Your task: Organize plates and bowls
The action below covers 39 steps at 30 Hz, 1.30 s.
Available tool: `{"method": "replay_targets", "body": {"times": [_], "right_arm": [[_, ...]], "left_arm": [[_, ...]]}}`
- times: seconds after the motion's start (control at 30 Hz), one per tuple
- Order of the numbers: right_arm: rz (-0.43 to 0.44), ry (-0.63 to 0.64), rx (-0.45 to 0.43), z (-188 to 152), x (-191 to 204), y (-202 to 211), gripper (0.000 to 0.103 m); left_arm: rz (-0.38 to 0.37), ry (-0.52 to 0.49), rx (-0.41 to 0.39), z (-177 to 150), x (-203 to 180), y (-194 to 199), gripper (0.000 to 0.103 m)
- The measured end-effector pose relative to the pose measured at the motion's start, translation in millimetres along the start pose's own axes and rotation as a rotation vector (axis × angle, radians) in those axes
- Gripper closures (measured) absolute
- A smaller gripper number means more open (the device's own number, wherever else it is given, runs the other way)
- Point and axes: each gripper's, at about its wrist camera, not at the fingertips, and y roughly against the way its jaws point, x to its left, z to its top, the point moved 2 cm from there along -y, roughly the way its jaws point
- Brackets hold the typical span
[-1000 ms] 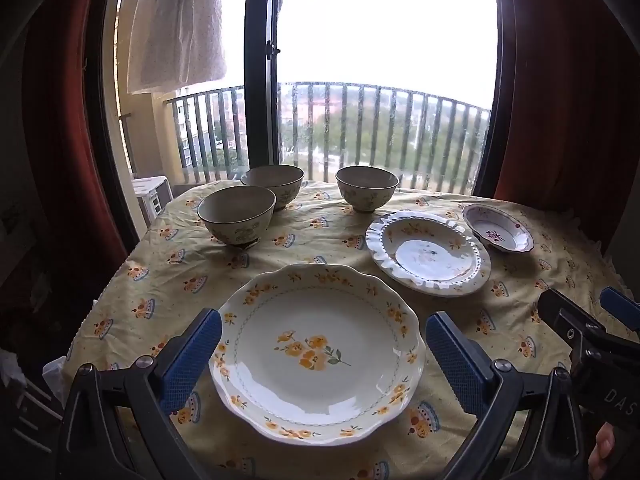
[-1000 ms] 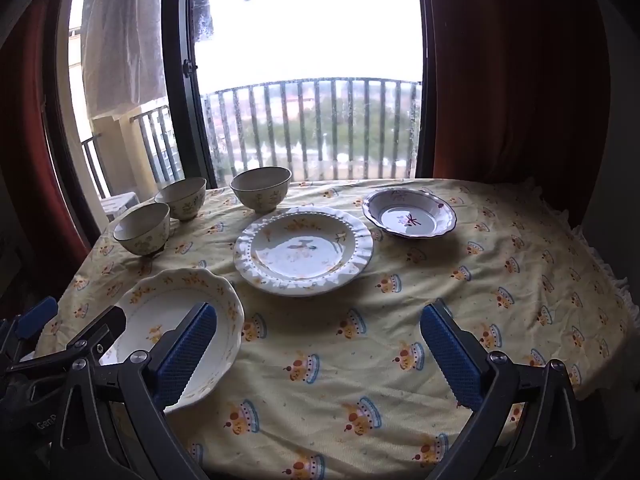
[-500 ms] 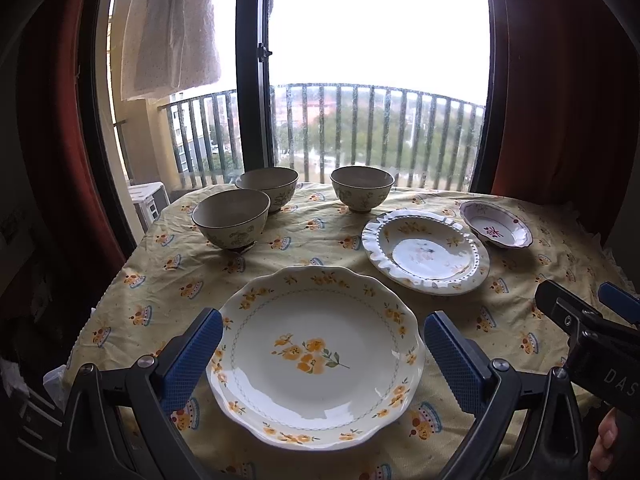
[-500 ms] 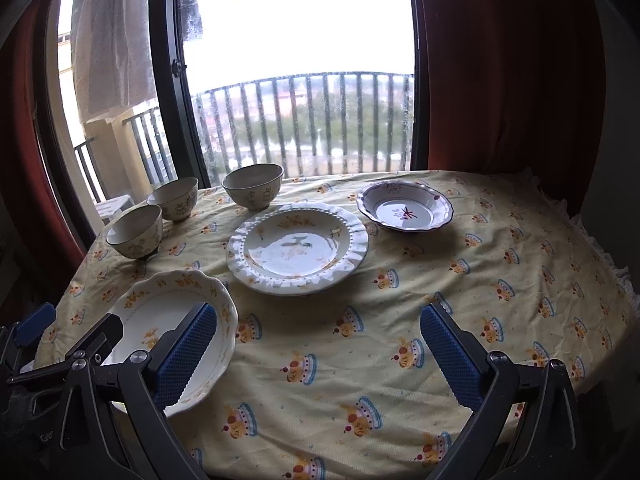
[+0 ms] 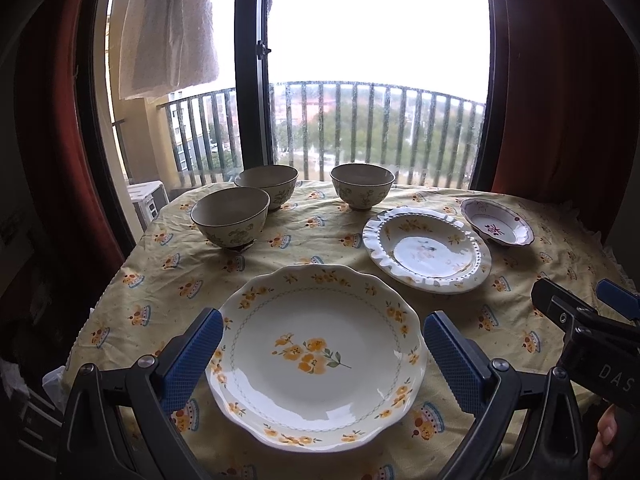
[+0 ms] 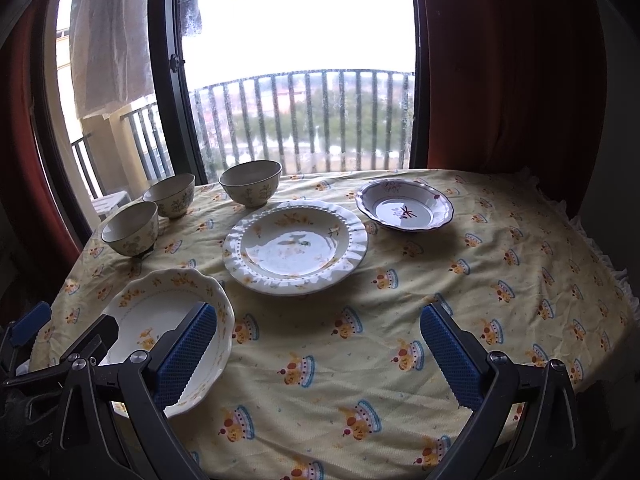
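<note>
Three bowls, three plates, all upright on the surface [image 6: 500, 288], which wears a yellow cloth printed with crowns. None stacked, none touching as far as can be seen, though two bowls overlap in the left wrist view.

Bowls sit at the far left side near the window [image 5: 376, 60]: nearest bowl [image 5: 230, 216], middle bowl [image 5: 267, 186] just behind it, third bowl [image 5: 362, 190] apart to the right. All mouths up, round, so no long axis.

Plates run in a diagonal line from near-left to far-right. Large scalloped plate [image 5: 316, 354] with yellow flowers is closest, at the near-left edge; its flower stem points right in the left wrist view. Frilled white-rim plate [image 6: 295, 248] sits mid-surface. Small purple-rimmed dish [image 6: 404, 206] is furthest right, beside the red curtain [image 6: 512, 64].

Left tool [image 5: 320, 356] spread wide, blue pads either side of the large scalloped plate in view, gripping nothing; contact with the plate can't be judged. Right tool [image 6: 316, 356] also spread wide, over bare cloth right of the large plate, empty. Each tool shows at the edge of the other's view. A fingertip [image 5: 604, 446] of the person shows at lower right in the left wrist view.
</note>
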Motion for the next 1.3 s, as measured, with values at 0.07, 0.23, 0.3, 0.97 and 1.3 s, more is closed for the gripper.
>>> {"method": "replay_targets", "body": {"times": [0.07, 0.23, 0.3, 0.97, 1.3], "right_arm": [[0.003, 0.001, 0.004, 0.1, 0.7, -1.6, 0.000], [0.004, 0.003, 0.008, 0.1, 1.8, -3.7, 0.000], [0.003, 0.003, 0.005, 0.3, 1.7, -3.6, 0.000], [0.002, 0.020, 0.005, -4.5, 2.1, 1.4, 0.000], [0.002, 0.020, 0.003, -5.1, 0.5, 2.9, 0.000]], "left_arm": [[0.003, -0.002, -0.003, -0.2, -0.1, 1.1, 0.002], [0.001, -0.006, -0.008, -0.9, -1.2, 2.8, 0.002], [0.001, -0.006, -0.008, -1.0, -1.7, 3.7, 0.002], [0.006, 0.019, 0.011, -4.0, 1.4, 2.9, 0.002], [0.006, 0.014, 0.009, -3.7, -3.0, 3.6, 0.002]]}}
